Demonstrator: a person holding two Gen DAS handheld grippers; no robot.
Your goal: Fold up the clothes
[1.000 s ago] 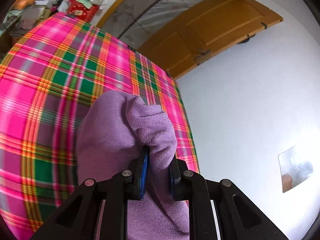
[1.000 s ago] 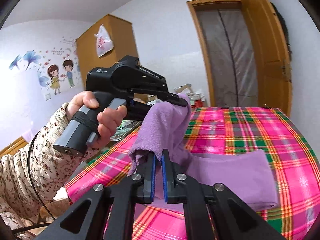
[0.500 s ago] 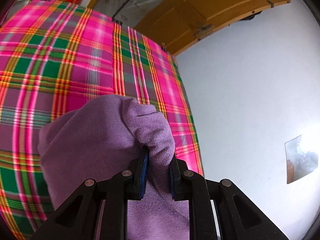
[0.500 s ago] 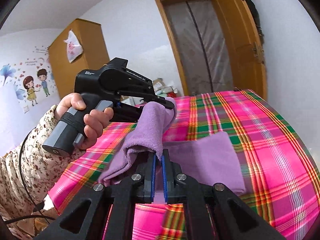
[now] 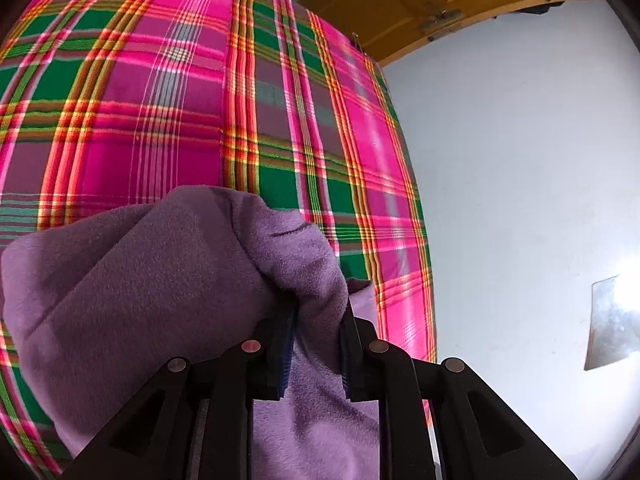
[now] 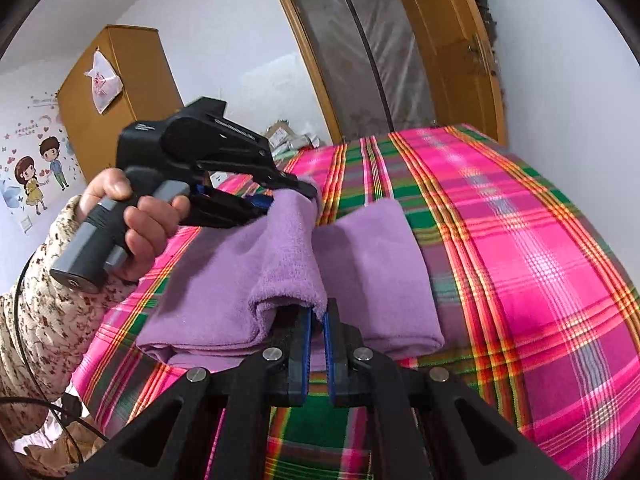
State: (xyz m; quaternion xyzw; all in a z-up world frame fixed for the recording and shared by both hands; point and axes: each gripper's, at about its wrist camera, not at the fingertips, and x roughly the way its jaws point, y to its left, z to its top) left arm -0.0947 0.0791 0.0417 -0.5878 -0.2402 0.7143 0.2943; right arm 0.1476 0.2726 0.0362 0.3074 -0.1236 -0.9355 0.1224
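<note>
Garment: soft lilac fleece cloth (image 6: 372, 276), partly folded, lying on the pink-and-green plaid bedcover (image 6: 540, 248). Lower layer flat, toward one o'clock of the right gripper (image 6: 316, 320); upper flap held raised at two corners, not yet laid down. Right gripper: jaws pinching a thin fleece edge. Left gripper (image 5: 316, 320): jaws clamping a thicker bunch of fleece. Remaining: lay the flap, smooth it, perhaps fold once more. Lettering on left gripper's housing: illegible.
</note>
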